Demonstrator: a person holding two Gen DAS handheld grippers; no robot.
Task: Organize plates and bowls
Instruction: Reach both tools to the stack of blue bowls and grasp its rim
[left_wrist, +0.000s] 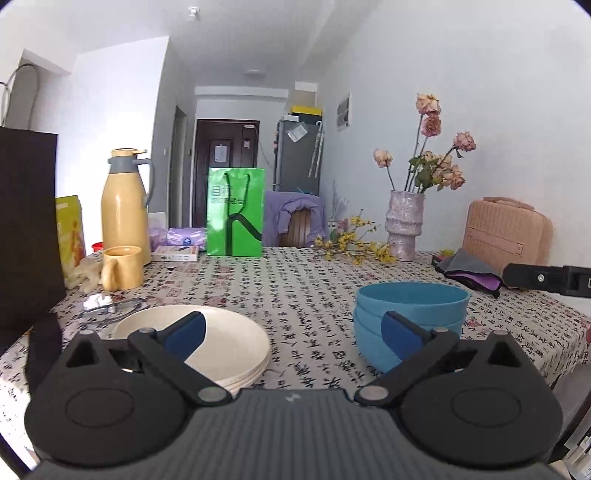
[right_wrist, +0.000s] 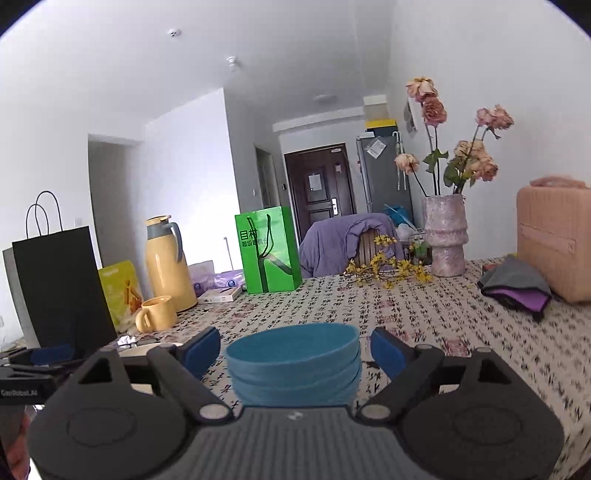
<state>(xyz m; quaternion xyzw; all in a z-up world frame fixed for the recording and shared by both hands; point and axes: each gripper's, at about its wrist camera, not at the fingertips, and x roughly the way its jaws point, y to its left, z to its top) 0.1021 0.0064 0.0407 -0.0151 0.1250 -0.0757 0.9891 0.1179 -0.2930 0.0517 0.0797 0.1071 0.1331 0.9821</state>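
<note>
plates: the cream plate stack (left_wrist: 207, 332) sits near-left on the printed tablecloth (left_wrist: 303, 288), nested flat, looks already gathered into one pile, so I'd guess that half of the job is sorted.
bowls: the blue bowl stack (right_wrist: 295, 365) is nested too, near-right, just beside the plates with a strip of bare cloth between them. Separate piles by type, makes sense for tidying.
left gripper (left_wrist: 291, 326): jaws spread wide, nothing in them. The plates lie behind its left finger and the bowls behind its right one, so the mouth faces the gap between the two stacks, not either stack.
right gripper (right_wrist: 295, 350): also wide and empty. The bowls sit dead centre between the pads, daylight on both sides, no contact.
clutter: yellow thermos (left_wrist: 123, 206), matching mug (left_wrist: 123, 267), green gift bag (left_wrist: 236, 212) and the flower vase (left_wrist: 404, 225) are all far back, well apart from the stacks.
my read: either stacks just got set down or the bowls are next to get grabbed, can't tell which.
</note>
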